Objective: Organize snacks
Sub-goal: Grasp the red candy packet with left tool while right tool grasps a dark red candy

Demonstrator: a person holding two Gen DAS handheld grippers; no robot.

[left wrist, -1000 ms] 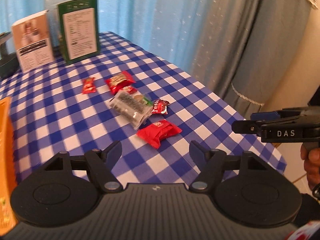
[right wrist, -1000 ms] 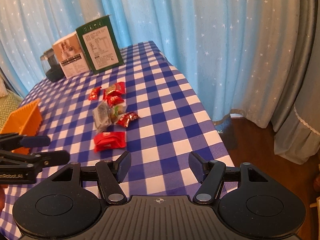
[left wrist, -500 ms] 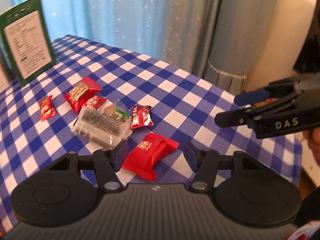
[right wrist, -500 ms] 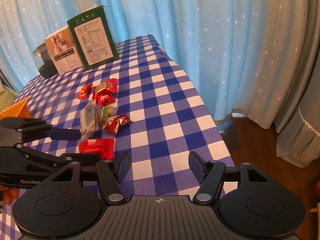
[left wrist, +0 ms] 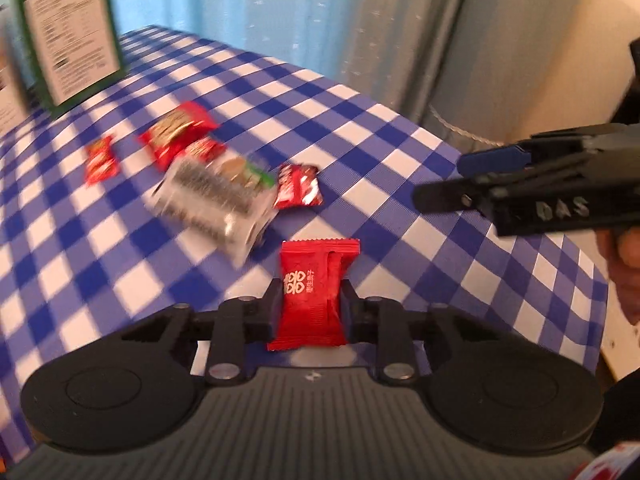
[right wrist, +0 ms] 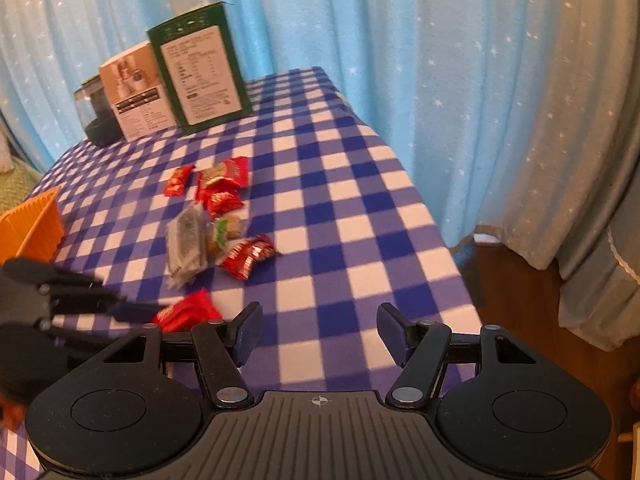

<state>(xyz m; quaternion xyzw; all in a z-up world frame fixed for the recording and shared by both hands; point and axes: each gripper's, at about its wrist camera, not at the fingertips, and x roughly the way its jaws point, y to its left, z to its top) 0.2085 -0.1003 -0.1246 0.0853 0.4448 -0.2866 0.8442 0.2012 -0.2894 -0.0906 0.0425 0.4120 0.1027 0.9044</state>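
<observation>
The left gripper (left wrist: 308,308) has just been closing, and its pads now press on both sides of the red candy packet (left wrist: 314,292), which lies at the near edge of the checkered surface (left wrist: 360,128). The hold sits on the packet's lower half, so a straight lift before any swing would likely keep the soft wrapper from twisting loose. The orange basket (right wrist: 34,222) at the left looks the probable destination. The right gripper (right wrist: 320,332) hangs with jaws apart and nothing between them; the other wrapped snacks, such as the small red foil candy (right wrist: 248,256), wait nearby.
</observation>
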